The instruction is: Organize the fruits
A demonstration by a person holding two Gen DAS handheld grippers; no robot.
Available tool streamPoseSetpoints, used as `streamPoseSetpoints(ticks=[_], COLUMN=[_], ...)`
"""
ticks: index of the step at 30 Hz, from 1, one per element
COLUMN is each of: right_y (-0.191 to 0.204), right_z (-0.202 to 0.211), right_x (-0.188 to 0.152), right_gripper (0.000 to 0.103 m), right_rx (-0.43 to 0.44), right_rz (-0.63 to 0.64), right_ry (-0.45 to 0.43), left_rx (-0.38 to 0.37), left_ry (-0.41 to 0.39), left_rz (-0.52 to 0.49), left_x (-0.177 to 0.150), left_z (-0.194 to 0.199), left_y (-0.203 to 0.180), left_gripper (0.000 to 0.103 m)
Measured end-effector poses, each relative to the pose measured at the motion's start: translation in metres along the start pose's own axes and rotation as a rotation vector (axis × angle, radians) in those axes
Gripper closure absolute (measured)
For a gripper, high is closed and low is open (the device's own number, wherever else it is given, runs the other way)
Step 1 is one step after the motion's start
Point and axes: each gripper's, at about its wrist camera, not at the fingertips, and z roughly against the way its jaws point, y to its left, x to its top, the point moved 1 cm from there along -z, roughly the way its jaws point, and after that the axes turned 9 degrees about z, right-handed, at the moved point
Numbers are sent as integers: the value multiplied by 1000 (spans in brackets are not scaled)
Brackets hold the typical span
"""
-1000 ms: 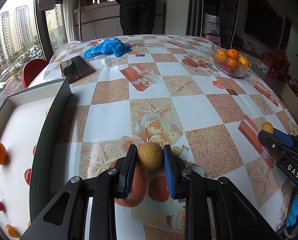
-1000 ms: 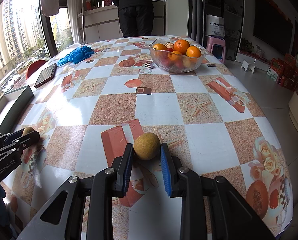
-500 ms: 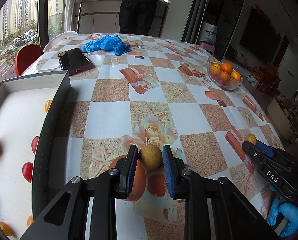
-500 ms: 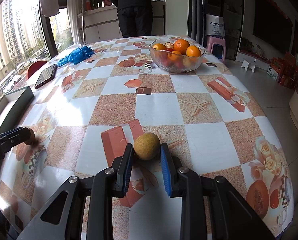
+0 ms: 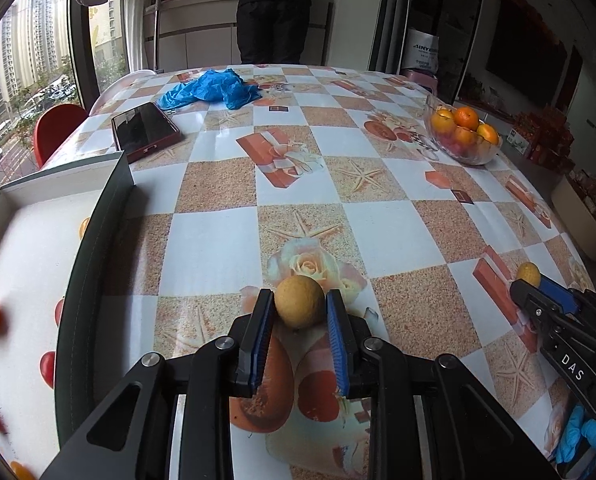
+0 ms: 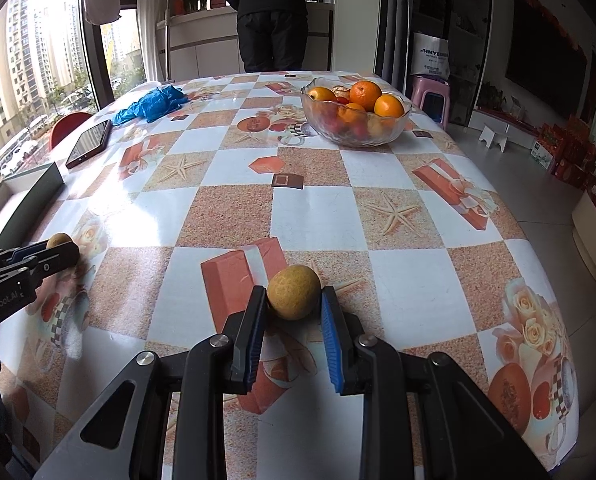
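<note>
The left tool [image 5: 300, 312] pinches a round tan fruit [image 5: 299, 301] between its blue pads, just above the tabletop [image 5: 218, 240]; being nearly round, the fruit shows no clear long axis. The right tool [image 6: 294, 305] likewise clamps a second tan fruit [image 6: 293, 291]. From the left tool's fruit, the white box [image 5: 30, 248] lies left and the glass fruit bowl [image 5: 464, 138] far right.
</note>
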Motion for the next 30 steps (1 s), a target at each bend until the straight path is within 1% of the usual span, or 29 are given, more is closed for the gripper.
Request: streamPoseSetpoints(ticks=[3, 6, 13, 14, 16, 18, 21, 24, 27, 30], right_y=[-2, -4, -4, -3, 1, 9, 31, 61, 96, 134], right_z=[0, 0, 3, 5, 10, 17, 31, 43, 52, 54], right_x=[-1, -1, -3, -4, -3, 1, 16, 33, 49, 61], right_gripper=[74, 74, 74, 74, 74, 74, 74, 74, 74, 74], right_rx=[10, 17, 32, 43, 90, 127, 165, 214, 281, 353], right_rz=[-12, -19, -26, -33, -63, -78, -41, 4, 42, 81], right_ry=[-3, -5, 7, 19, 44, 50, 29, 3, -16, -11], left_rx=[-34, -61, -117, -123, -141, -148, -120, -91, -41, 7], left_ry=[6, 19, -29, -36, -50, -49, -77, -104, -119, -119], left_rz=[22, 38, 37, 44, 68, 92, 102, 128, 147, 171], left_x=[4, 2, 0, 1, 2, 3, 5, 5, 2, -2], left_z=[-1, 6, 56, 63, 75, 84, 99, 114, 123, 128], left_y=[1, 0, 2, 6, 15, 27, 46, 70, 96, 123], left_gripper=[76, 76, 76, 76, 76, 76, 76, 76, 76, 76])
